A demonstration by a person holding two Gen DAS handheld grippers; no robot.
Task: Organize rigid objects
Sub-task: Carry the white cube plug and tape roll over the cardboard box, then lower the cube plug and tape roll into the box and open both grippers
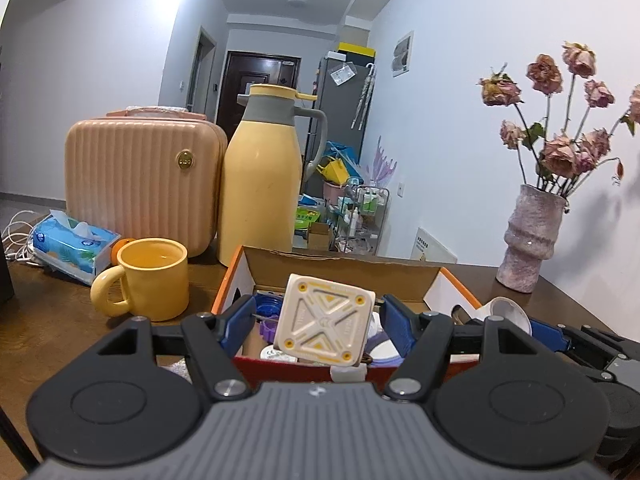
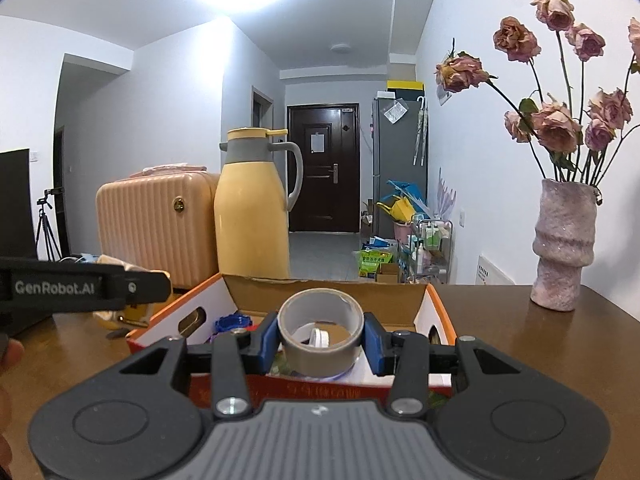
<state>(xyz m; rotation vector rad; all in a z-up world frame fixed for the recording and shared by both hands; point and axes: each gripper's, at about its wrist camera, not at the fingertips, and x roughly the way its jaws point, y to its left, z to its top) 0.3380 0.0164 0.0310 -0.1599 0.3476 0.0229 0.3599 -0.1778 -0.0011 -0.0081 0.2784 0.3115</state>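
An open cardboard box [image 1: 340, 270] with orange-edged white walls holds several small items on the wooden table. Just above its near rim my left gripper [image 1: 320, 316] is shut on a cream square block [image 1: 326, 322] with a yellow X pattern, which hangs tilted between the blue pads. My right gripper [image 2: 322, 340] is shut on a grey-brown tape roll [image 2: 316, 358], one pad pressing each side, over the same box [image 2: 404, 304]. In the left wrist view the roll [image 1: 508, 308] shows at the right, and the left gripper's black side [image 2: 80, 288] shows in the right wrist view.
A yellow mug [image 1: 152, 280] stands left of the box. Behind it are a tissue pack [image 1: 72, 244], a pink ribbed case [image 1: 140, 184] and a tall yellow jug [image 1: 260, 184]. A pink vase of dried roses [image 1: 528, 240] stands at the table's right, near the wall.
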